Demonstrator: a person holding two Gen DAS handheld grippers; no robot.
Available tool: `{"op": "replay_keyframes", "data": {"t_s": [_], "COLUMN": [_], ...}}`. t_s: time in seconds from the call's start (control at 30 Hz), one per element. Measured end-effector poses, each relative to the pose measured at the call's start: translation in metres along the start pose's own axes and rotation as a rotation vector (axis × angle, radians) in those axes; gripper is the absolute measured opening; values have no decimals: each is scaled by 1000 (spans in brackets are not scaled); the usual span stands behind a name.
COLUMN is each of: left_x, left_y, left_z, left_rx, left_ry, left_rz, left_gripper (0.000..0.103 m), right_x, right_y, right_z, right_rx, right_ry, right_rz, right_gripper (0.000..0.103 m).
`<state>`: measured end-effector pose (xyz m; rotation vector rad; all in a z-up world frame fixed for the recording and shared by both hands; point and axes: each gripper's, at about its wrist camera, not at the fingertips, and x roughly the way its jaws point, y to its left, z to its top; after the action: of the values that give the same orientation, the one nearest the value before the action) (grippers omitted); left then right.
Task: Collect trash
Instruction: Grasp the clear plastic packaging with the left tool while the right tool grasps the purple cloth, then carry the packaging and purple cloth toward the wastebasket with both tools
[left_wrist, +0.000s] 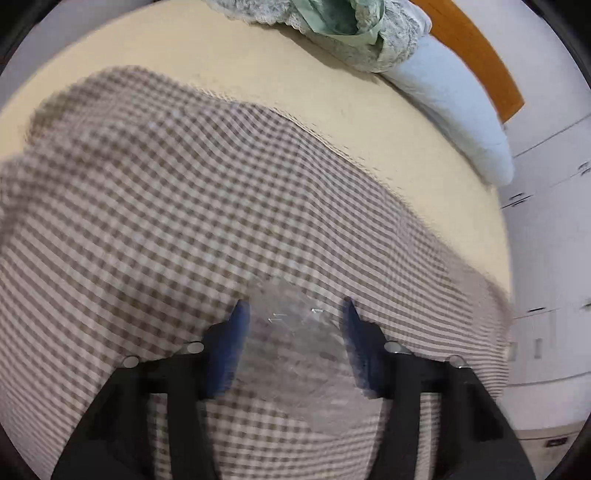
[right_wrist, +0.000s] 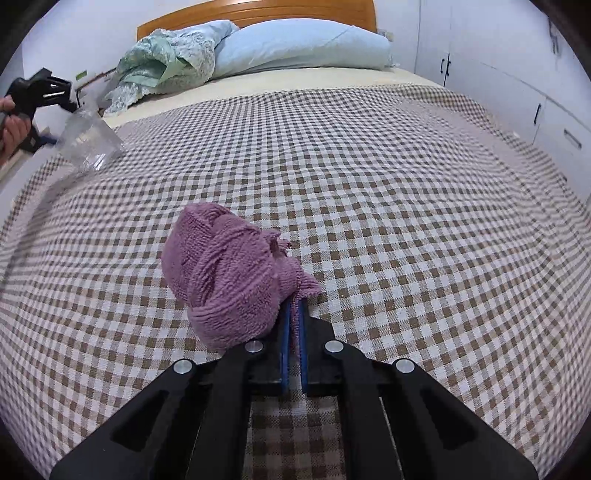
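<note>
Clear plastic cup (left_wrist: 295, 354): held between the blue pads of the left tool (left_wrist: 293, 314), above the checked bedspread; in the right wrist view the same cup (right_wrist: 90, 142) hangs at the bed's left edge.
Left tool: closed on the cup, one pad against each side of it; a person's hand (right_wrist: 13, 127) grips its black handle.
Purple knitted cloth (right_wrist: 225, 273): bunched in a lump near the middle of the bed, one corner pinched between the pads of the right tool (right_wrist: 293, 314).
Right tool: clamped tight on the cloth's edge, pads nearly meeting, pointing down at the bed.
Brown-and-white checked bedspread (right_wrist: 406, 221): covers most of the bed; a plain cream sheet (left_wrist: 332, 96) shows beyond it.
Head of the bed: pale blue pillow (right_wrist: 303, 44) beside a crumpled green floral quilt (right_wrist: 162, 62), both against an orange wooden headboard (right_wrist: 258, 13).
Right side: white cabinets (right_wrist: 491, 74) with dark handles.
</note>
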<state>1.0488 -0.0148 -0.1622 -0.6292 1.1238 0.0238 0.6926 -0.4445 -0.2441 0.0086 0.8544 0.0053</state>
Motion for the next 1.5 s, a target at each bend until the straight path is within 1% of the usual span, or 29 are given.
{"op": "replay_keyframes", "data": {"t_s": [0.03, 0.07, 0.13, 0.2, 0.27, 0.3, 0.37, 0.4, 0.43, 0.47, 0.53, 0.57, 0.6, 0.63, 0.73, 0.77, 0.87, 0.97, 1.0, 1.03, 1.1, 1.13, 1.23, 1.3, 1.33, 1.37, 1.4, 1.47, 1.5], "left_x": [-5, -14, -34, -58, -85, -99, -123, -140, -147, -159, -186, -203, -215, -226, -252, -256, -262, -250, -241, -231, -203, -185, -136, -93, -77, -58, -35, -10, 7], "left_y": [-1, -4, -7, -12, -18, -20, -21, -22, -24, -25, -30, -35, -38, -42, -57, -62, -75, -86, -88, -90, -91, -92, -88, -81, -79, -79, -79, -78, -75], "left_z": [-7, -16, -34, -53, -75, -88, -107, -122, -128, -141, -172, -196, -211, -227, -296, -321, -401, -481, -512, -533, -580, -605, -657, -685, -696, -709, -722, -737, -745], "left_rx": [9, 49, 81, 119, 173, 199, 227, 253, 266, 289, 342, 386, 410, 435, 531, 570, 683, 776, 799, 823, 870, 897, 935, 918, 917, 932, 971, 978, 982], "left_ry": [-15, -36, -67, -103, -143, -156, -166, -184, -190, -197, -216, -232, -238, -242, -211, -193, -124, -4, 36, 71, 147, 187, 276, 400, 440, 481, 514, 524, 549], "left_rz": [-9, -8, -40, -79, -80, -77, -90, -82, -81, -86, -79, -84, -92, -105, -157, -177, -218, -253, -259, -260, -242, -219, -142, -112, -95, -68, -48, -24, -20], "left_gripper": [39, 33, 29, 27, 26, 26, 25, 25, 25, 25, 25, 25, 25, 25, 25, 25, 25, 25, 25, 25, 25, 25, 25, 25, 25, 25, 25, 25, 25], "right_x": [-1, -2, -6, -6, -7, -12, -25, -42, -54, -74, -107, -143, -143, -163, -225, -248, -293, -334, -336, -344, -351, -353, -349, -343, -339, -336, -334, -328, -324], "right_y": [2, 6, 18, 24, 35, 32, 30, 25, 22, 20, 17, 12, 12, 6, -12, -20, -44, -70, -76, -82, -89, -95, -107, -112, -114, -119, -121, -124, -122], "right_z": [1, 1, -2, -4, -5, -6, -5, -5, -5, -7, -15, -26, -26, -34, -67, -82, -125, -185, -196, -220, -257, -277, -337, -373, -391, -412, -422, -449, -461], "right_rx": [-13, -28, -47, -73, -102, -99, -62, -22, -4, 11, 19, 39, 39, 53, 109, 129, 164, 219, 229, 246, 263, 283, 333, 365, 392, 428, 450, 499, 508], "right_ry": [0, -2, -3, -1, 10, 17, 42, 40, 33, 18, -10, -42, -42, -58, -100, -114, -135, -133, -126, -107, -72, -46, 40, 96, 124, 154, 169, 210, 233], "right_rz": [-15, -33, -60, -95, -132, -132, -104, -76, -64, -61, -72, -83, -83, -93, -109, -117, -157, -201, -213, -231, -252, -256, -267, -280, -273, -271, -269, -251, -245], "right_gripper": [4, 4, 4, 4, 4, 4, 4, 4, 4, 4, 4, 4, 4, 4, 4, 4, 4, 4, 4, 4, 4, 4, 4, 4, 4, 4, 4, 4, 4]}}
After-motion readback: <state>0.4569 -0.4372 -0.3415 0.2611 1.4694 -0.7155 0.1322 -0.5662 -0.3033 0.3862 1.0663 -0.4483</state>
